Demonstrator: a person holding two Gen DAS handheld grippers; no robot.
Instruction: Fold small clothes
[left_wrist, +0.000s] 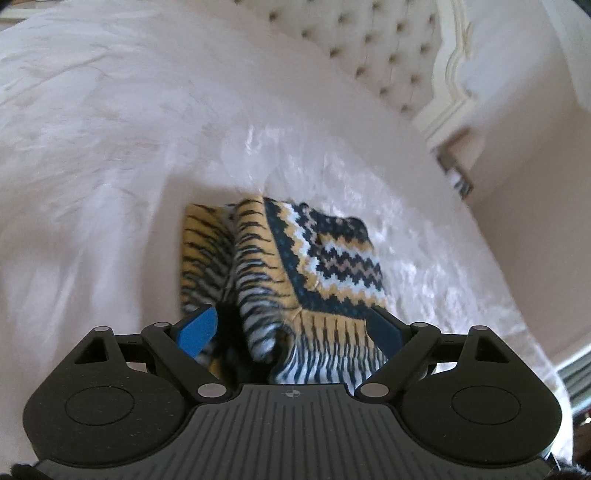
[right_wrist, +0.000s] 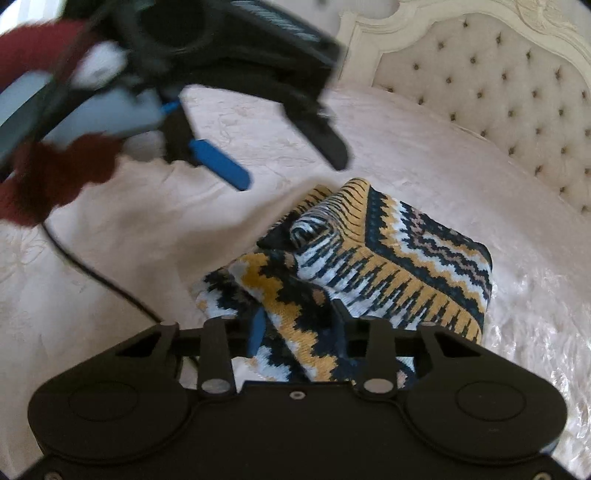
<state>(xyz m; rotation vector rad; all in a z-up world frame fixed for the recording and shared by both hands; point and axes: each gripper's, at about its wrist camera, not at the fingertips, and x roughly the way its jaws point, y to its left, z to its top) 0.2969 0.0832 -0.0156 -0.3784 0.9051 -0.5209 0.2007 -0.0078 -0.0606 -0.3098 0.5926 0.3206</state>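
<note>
From my left wrist camera I see the small knitted garment in navy, mustard and white zigzag bands lying bunched on the pale pink satin bedspread, its striped inner face turned up on the near and left side and the zigzag outer face on the right. My left gripper stands with its blue-padded fingers spread wide on either side of the cloth's near edge; a fold of the knit rises between them, but I cannot tell whether either pad touches it. Beyond the bed is the cream button-tufted headboard with its carved white frame. From my right wrist camera the same garment sits in a heap in the middle of the bedspread, and my right gripper is narrowed onto a near flap of it — the knit passes between the blue pad and the dark finger and drapes over the gripper's front, so I read it as clamped on the cloth. The left gripper shows here blurred, up and to the left of the garment and apart from it, fingers held apart with nothing between them. A hand in a dark red fuzzy glove grips its handle, and a black cable trails across the bedspread. The headboard curves behind.
</note>
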